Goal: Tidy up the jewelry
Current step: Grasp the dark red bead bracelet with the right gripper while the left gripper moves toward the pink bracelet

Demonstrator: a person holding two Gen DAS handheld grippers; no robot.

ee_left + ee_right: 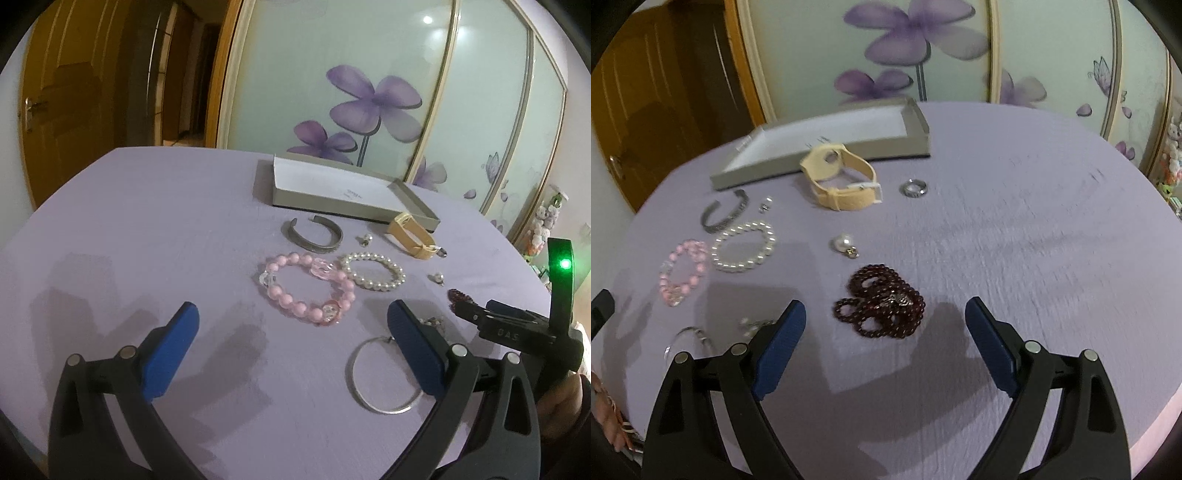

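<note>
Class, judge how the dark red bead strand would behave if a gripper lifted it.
The dark red bead strand lies in loose overlapping loops, so it probably hangs floppy and uncoils. Its small, glossy beads may slip between the pads, and trailing loops could drag.

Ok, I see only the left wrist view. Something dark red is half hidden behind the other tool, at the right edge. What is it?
Observer: A dark red bead strand, coiled in a heap on the purple cloth.
Operator: Is it held already?
Observer: No. The right claw is open, and the heap lies untouched between its fingertips.
Operator: Is there any piece that I cannot see at all?
Observer: Yes, a silver ring lies alone on the cloth, just right of the beige watch.
</note>
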